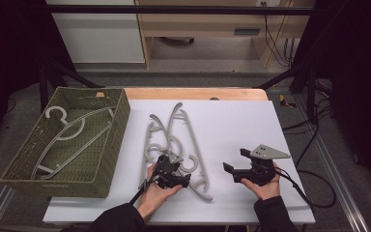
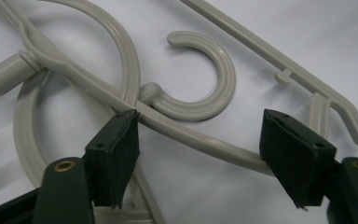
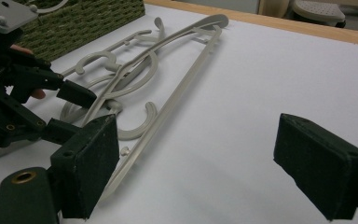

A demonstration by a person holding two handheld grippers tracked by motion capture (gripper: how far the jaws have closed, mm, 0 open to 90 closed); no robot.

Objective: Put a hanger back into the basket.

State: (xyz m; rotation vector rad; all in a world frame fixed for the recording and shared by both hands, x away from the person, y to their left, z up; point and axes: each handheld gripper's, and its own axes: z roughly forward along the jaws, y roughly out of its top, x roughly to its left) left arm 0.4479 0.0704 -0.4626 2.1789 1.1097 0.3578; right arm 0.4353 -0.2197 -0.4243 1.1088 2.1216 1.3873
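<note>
Near the front edge of the tabletop (image 1: 232, 125), your two sleeved forearms come in side by side, each hand wrapped around the body of its tool from below.

Your left hand-held gripper (image 1: 174, 170) sits low over the near end of the pile of grey hangers (image 1: 174, 140), a little left of the middle of the front edge, and points away from you and slightly right. In the left gripper view its jaws stand apart on either side of one hanger's slim arm (image 2: 200, 137); the pads lie right at the arm but do not clamp it, so nothing is held. A hook (image 2: 209, 79) curls just beyond the jaws.

Your right hand-held gripper (image 1: 239, 171) hangs well apart from the hangers, toward the front right corner, with its jaws turned left toward the pile. They are wide open with only bare white tabletop between them.

Farther back, the hangers stretch toward the far edge, overlapping each other. At the left edge stands the green woven basket (image 1: 111, 145), with one hanger (image 1: 70, 133) lying inside.
</note>
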